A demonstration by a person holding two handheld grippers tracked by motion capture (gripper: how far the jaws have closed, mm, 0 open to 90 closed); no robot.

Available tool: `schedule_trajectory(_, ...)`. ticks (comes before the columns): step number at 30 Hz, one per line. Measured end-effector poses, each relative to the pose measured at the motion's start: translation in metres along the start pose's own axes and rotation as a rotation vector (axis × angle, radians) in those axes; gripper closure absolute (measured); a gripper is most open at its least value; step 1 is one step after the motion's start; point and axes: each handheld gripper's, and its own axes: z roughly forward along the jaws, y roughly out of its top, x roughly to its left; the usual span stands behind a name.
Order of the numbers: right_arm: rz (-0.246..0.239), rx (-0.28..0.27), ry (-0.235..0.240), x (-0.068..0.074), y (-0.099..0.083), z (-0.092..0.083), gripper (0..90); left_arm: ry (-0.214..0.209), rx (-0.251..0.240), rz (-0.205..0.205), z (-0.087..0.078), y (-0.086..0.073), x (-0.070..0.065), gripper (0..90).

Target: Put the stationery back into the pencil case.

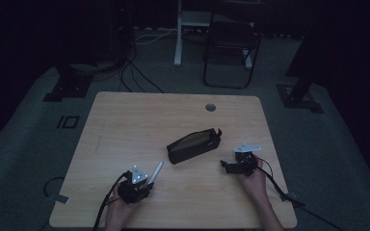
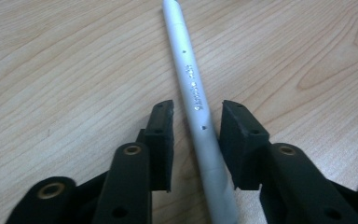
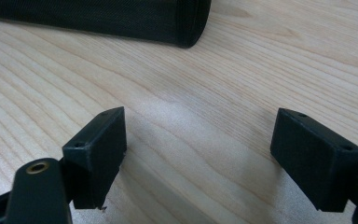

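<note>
Long white plastic pen (image 2: 196, 100) flat on light wood table (image 1: 125, 120), between L gripper (image 2: 196, 114) jaws, not yet clamped. R gripper (image 3: 200, 140) wide open, empty, near black fabric pencil case (image 1: 193, 145). Close evenly mid-barrel, then lift level.

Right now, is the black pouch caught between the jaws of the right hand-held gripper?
No. The right hand-held gripper has its jaws wide apart over bare wood, and the black pouch lies beyond them, untouched.

One grey pen (image 2: 196, 100) lies on the one wooden counter (image 1: 125, 125). One black pouch (image 1: 192, 146) lies there too. Two hand-held grippers are present: the left hand-held gripper (image 2: 196, 126) and the right hand-held gripper (image 3: 198, 154). One folding chair (image 1: 231, 45) stands behind.
</note>
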Motion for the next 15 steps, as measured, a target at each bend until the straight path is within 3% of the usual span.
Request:
schedule_trajectory(7, -0.003, 0.000, 0.004, 0.0000, -0.0002, -0.0002, 18.2, -0.002, 0.005, -0.001, -0.0021, -0.0011, 0.0036, 76.0)
schedule_trajectory(15, -0.006, 0.000, 0.006, -0.0002, -0.0003, -0.0004, 18.2, -0.014, 0.006, 0.010, -0.0031, -0.0021, 0.0072, 78.0)
